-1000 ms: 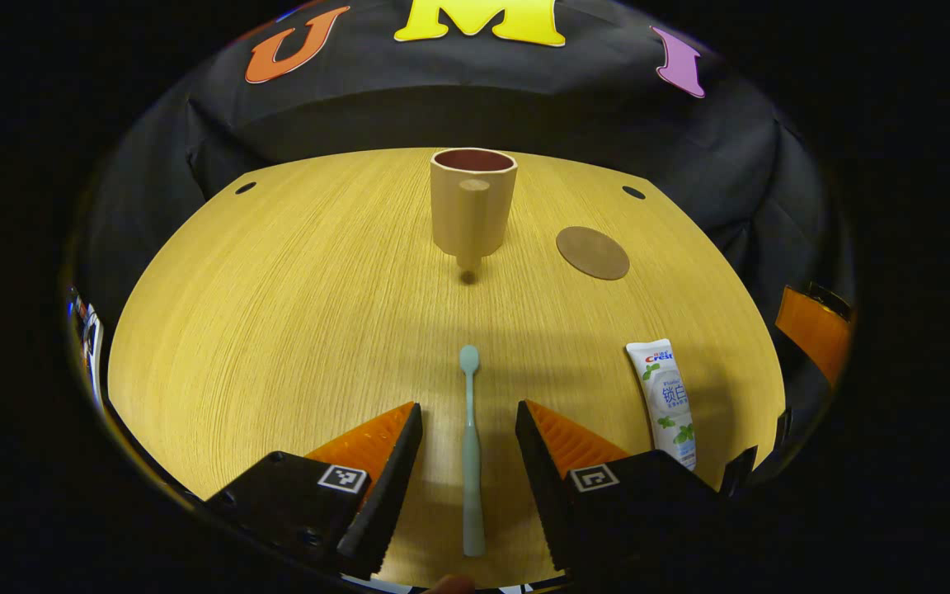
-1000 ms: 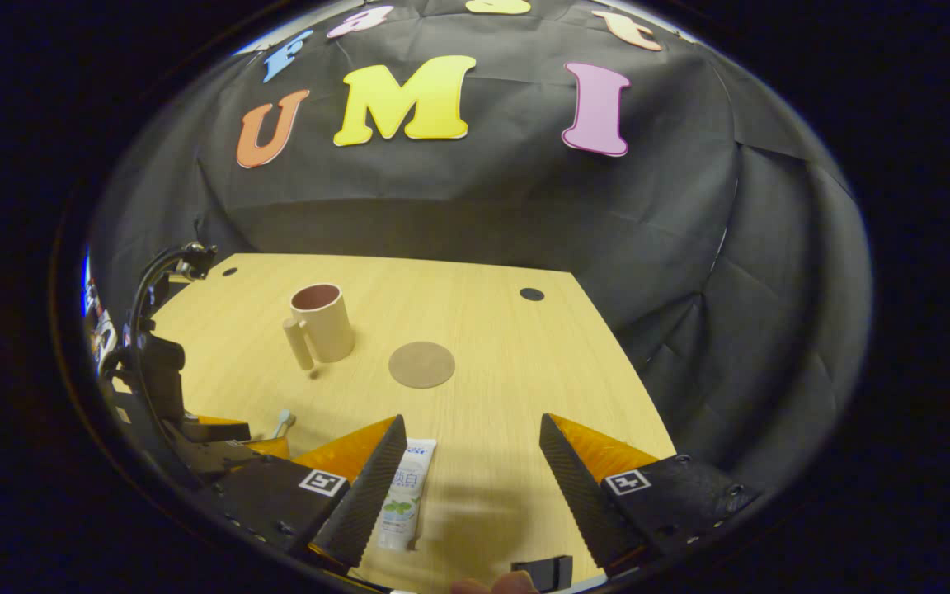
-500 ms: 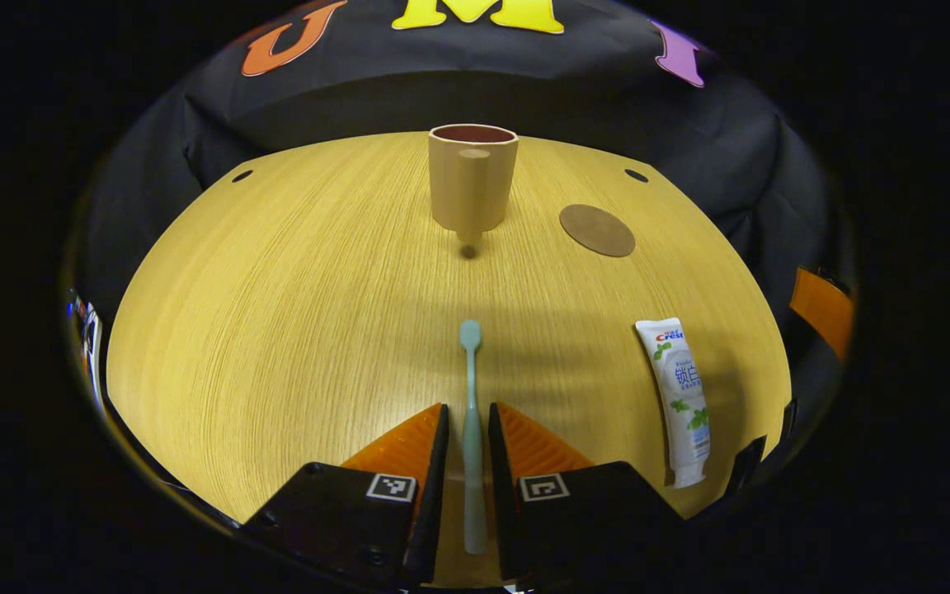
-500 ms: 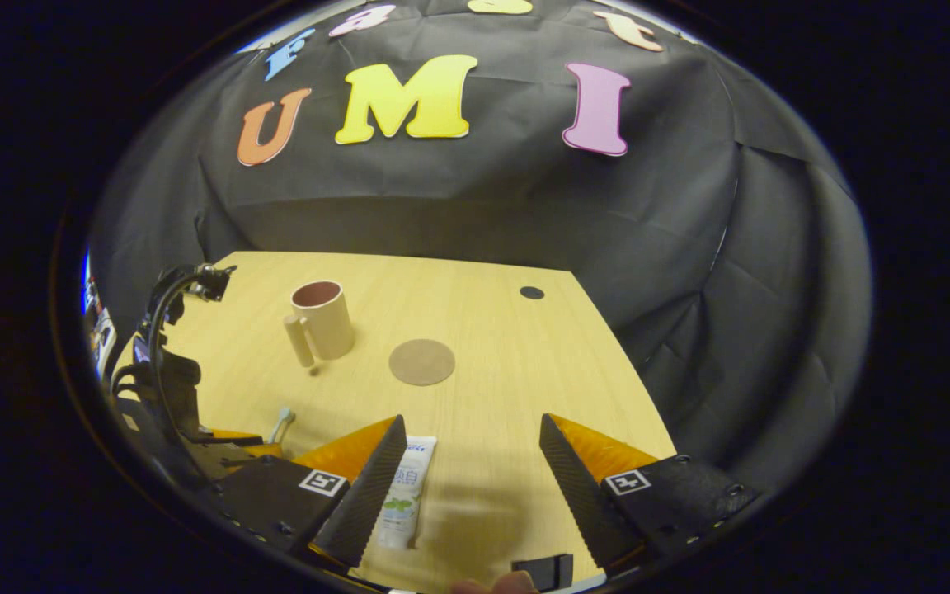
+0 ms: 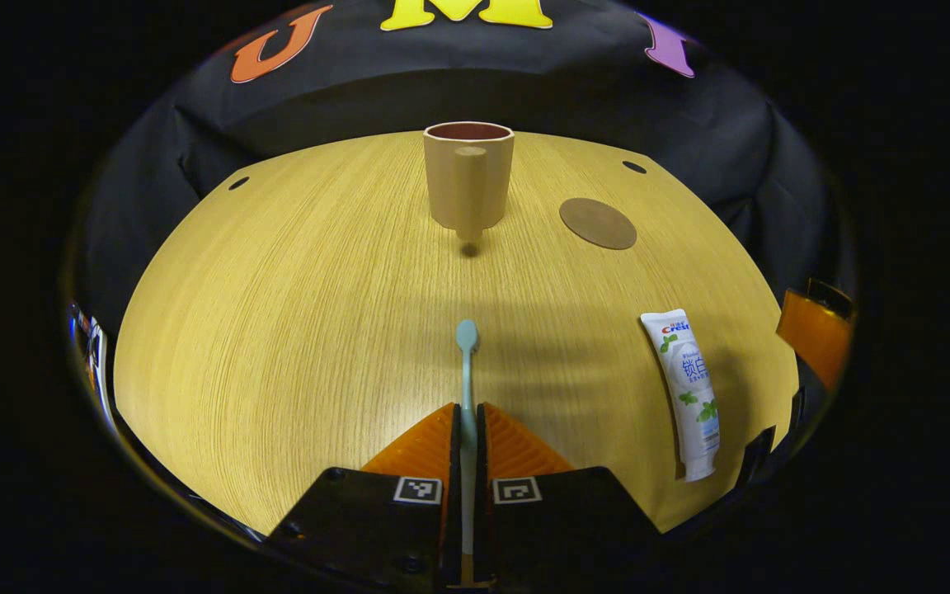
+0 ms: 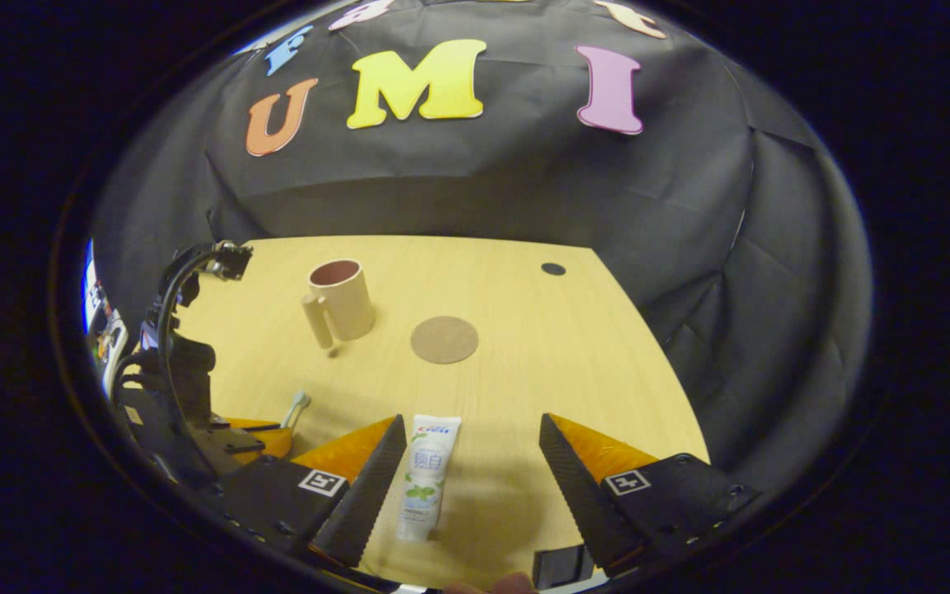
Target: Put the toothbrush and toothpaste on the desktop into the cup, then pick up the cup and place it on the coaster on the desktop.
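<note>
Desktop point(image 5: 277, 313), bare around cup point(image 5: 468, 177)

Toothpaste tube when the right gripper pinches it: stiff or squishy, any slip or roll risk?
Probably squishy: the toothpaste tube looks like a soft, flattish plastic tube, so its body may dent under the right gripper. It lies flat on the table, so rolling seems unlikely. Its glossy skin could slip; the capped near end probably grips firmer.
</note>
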Available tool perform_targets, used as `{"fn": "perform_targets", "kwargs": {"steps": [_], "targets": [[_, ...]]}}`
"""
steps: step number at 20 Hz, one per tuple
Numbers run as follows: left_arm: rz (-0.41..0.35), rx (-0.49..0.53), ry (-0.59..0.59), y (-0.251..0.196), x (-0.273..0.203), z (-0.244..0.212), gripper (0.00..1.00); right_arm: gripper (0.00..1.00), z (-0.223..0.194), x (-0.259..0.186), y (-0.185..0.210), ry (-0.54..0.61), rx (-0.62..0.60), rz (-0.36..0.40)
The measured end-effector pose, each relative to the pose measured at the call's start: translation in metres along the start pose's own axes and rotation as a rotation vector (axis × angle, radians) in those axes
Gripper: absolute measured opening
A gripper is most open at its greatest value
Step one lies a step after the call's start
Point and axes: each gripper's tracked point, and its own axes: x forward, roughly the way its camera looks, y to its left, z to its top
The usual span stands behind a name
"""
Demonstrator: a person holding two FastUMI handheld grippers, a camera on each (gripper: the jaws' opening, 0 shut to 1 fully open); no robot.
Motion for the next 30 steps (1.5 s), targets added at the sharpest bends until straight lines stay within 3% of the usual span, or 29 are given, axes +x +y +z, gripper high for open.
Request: {"fn": "perform_targets", "kwargs": {"steps": [4,5,6,7,12,17,21,26,30], "targets": [[-0.010,0.007,-0.014,-0.007,-0.015,0.030,0.06,0.98,-0.019,0.009,0.010,0.058,0.010,0.028],[-0.010,0.004,-0.025,0.017,-0.009,-0.023,0.06,0.98,-0.022,0.011,0.010,0.069,0.008,0.032],[-0.013,0.002,-0.032,-0.011,-0.005,0.023,0.05,0.98,-0.025,0.014,0.011,0.080,0.010,0.035],[-0.012,-0.003,-0.044,-0.005,-0.016,0.032,0.05,0.98,-0.029,0.017,0.014,0.093,0.017,0.042],[-0.024,-0.012,-0.112,-0.003,-0.037,0.056,0.05,0.97,-0.054,0.037,0.024,0.199,0.047,0.063],[-0.033,-0.009,-0.191,-0.003,-0.058,0.078,0.05,0.88,-0.071,0.054,0.035,0.274,0.046,0.071],[-0.040,-0.014,-0.255,0.000,-0.073,0.098,0.05,0.77,-0.076,0.064,0.038,0.321,0.064,0.060],[-0.052,-0.022,-0.329,-0.001,-0.089,0.123,0.05,0.46,-0.076,0.064,0.033,0.360,0.074,0.043],[-0.054,-0.031,-0.361,0.002,-0.098,0.135,0.05,0.41,-0.075,0.066,0.033,0.372,0.084,0.042]]}}
